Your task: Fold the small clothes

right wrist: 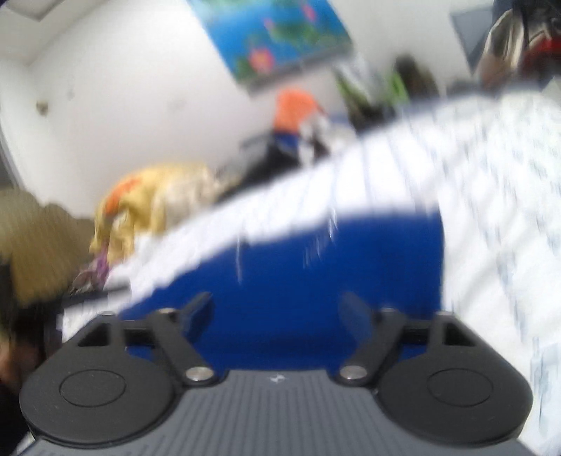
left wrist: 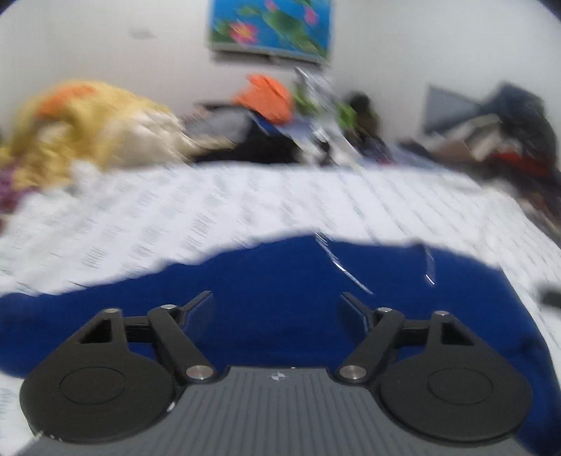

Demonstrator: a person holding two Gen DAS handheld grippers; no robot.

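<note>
Both grippers — left gripper (left wrist: pixel 276 308), right gripper (right wrist: pixel 277 308) — gape empty over the blue garment (left wrist: pixel 280 280).

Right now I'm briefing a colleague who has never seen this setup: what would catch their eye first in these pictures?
First, the deep blue garment spread on the white patterned bedsheet, directly ahead of the open left gripper and open right gripper. Next, the bright lotus picture on the far wall, above an orange item in the clutter. A yellow fabric heap lies at the bed's far left.
</note>
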